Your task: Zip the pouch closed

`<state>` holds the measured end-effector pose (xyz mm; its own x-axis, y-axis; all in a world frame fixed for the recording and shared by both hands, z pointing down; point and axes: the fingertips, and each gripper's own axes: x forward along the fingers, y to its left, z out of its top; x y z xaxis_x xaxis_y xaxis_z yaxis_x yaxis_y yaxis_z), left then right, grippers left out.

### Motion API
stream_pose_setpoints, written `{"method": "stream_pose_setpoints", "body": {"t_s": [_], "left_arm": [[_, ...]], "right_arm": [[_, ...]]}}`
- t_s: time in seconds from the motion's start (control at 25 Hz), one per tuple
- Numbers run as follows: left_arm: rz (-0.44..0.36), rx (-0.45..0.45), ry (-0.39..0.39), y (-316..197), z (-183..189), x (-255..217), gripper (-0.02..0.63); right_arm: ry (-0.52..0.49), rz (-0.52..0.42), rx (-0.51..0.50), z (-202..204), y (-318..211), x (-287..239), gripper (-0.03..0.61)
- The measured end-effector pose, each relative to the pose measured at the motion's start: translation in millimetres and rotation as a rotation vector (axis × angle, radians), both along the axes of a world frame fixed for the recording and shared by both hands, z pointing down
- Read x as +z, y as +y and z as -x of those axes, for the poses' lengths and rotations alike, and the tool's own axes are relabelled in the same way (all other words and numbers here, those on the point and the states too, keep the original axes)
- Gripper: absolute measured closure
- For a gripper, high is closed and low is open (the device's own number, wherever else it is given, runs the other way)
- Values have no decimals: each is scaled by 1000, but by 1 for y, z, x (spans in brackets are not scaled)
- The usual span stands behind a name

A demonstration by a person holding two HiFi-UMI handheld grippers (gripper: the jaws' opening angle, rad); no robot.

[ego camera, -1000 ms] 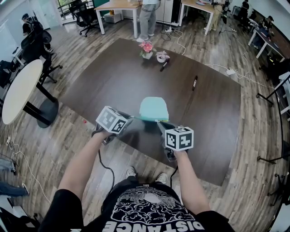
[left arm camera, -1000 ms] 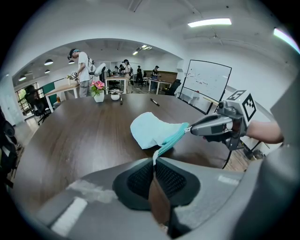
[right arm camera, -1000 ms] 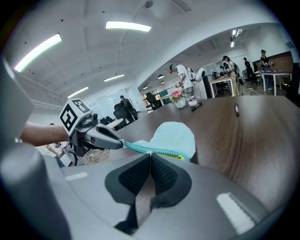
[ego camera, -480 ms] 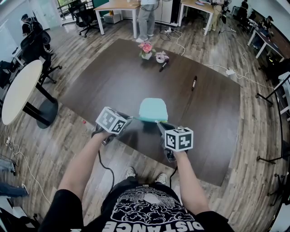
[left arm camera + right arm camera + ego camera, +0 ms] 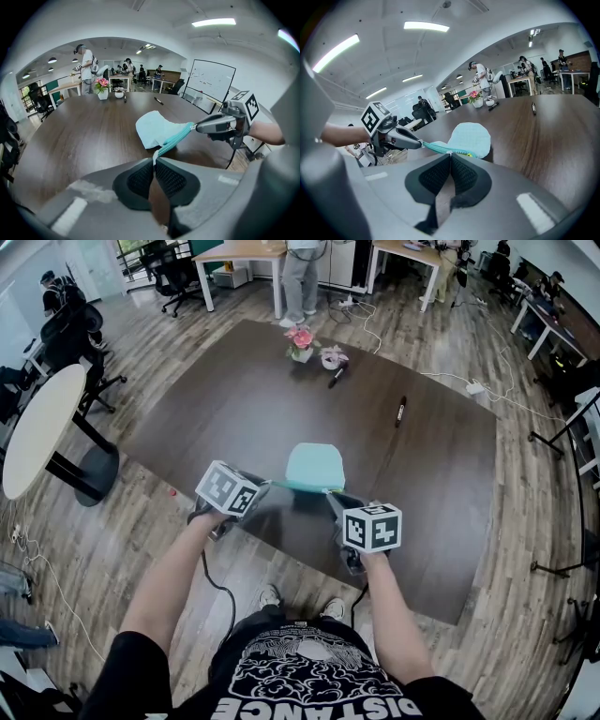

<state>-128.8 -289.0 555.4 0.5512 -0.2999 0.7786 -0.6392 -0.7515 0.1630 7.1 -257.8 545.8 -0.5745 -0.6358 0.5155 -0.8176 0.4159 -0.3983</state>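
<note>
Pouch (image 5: 157, 129) apparently clamped in left gripper (image 5: 153, 161)

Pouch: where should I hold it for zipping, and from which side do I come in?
Hold the pouch by the two ends of its zipper, one from each side, as it is held now. The left hand-held gripper is shut on one end and the right hand-held gripper on the other. The zipper runs taut between them, while the soft fabric body would probably give no firm hold.

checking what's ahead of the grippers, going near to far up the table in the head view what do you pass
teal pouch → black pen → second pen → pink flower pot
</note>
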Motion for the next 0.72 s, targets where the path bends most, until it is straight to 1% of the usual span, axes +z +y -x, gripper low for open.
{"method": "stream_pose_setpoints", "body": {"t_s": [0.72], "left_arm": [[-2,-4,-17,1,6,4,592]], "right_arm": [[15,5,28,-9,1,1,572]]}}
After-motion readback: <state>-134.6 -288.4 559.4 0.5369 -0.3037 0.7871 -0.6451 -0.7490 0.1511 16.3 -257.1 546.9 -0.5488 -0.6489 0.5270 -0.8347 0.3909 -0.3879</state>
